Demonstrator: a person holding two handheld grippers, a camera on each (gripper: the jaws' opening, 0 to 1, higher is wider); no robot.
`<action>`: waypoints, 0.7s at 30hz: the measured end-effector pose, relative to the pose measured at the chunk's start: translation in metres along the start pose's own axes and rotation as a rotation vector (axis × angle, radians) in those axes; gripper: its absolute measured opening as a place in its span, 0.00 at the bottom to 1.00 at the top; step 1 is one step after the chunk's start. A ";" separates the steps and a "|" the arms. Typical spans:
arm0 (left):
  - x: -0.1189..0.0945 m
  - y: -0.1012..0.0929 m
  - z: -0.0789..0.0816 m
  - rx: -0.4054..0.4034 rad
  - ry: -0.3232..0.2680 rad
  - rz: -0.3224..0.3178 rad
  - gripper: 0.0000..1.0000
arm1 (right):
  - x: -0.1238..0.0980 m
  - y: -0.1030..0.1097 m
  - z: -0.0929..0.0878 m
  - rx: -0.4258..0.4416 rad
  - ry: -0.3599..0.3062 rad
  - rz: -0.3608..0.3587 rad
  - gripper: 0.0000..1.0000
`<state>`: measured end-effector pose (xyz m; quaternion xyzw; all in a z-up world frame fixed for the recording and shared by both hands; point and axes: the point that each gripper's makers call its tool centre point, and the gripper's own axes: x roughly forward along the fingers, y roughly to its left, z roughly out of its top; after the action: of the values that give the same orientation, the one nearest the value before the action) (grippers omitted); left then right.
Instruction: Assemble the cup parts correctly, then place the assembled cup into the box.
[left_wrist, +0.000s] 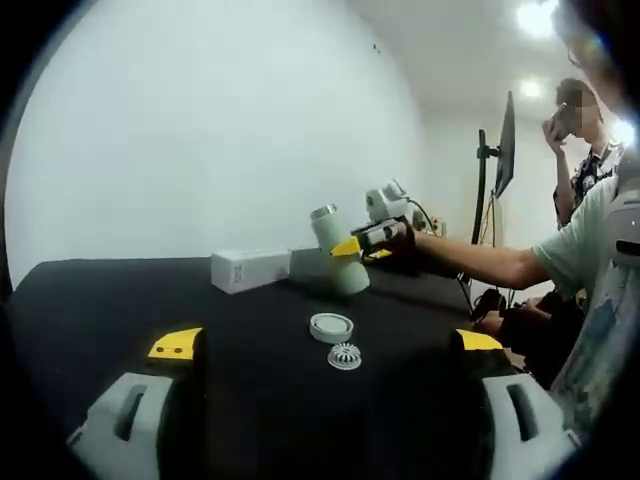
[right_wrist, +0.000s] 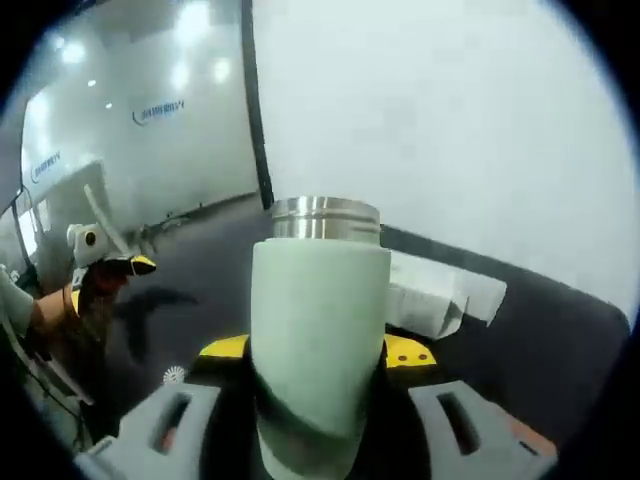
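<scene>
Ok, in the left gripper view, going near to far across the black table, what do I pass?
Small white ridged part → white ring-shaped lid part → pale green cup body, gripped by the right gripper → white box lying further back on the table.

Matt pale-green cup body (right_wrist: 318, 340) with a shiny brushed-metal neck; matt black table (left_wrist: 250, 400)

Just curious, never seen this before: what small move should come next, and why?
Probably the open left tongs should reach for the round lid on the black table, since the right tongs already grip the cup body, lifted and tilted.
</scene>
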<state>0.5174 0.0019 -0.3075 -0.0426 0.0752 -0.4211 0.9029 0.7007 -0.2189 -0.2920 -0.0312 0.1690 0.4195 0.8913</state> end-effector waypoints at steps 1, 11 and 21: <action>0.001 -0.001 0.000 0.002 0.001 0.000 0.96 | -0.003 0.001 0.003 0.000 -0.027 -0.003 0.45; 0.004 -0.005 0.000 0.001 -0.003 -0.008 0.96 | -0.022 0.016 0.026 0.003 -0.265 -0.038 0.45; 0.004 -0.003 -0.002 0.000 -0.006 -0.020 0.96 | -0.004 0.010 0.019 -0.021 -0.354 -0.110 0.45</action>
<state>0.5178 -0.0031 -0.3094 -0.0447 0.0720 -0.4300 0.8988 0.6957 -0.2119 -0.2720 0.0249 0.0031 0.3708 0.9284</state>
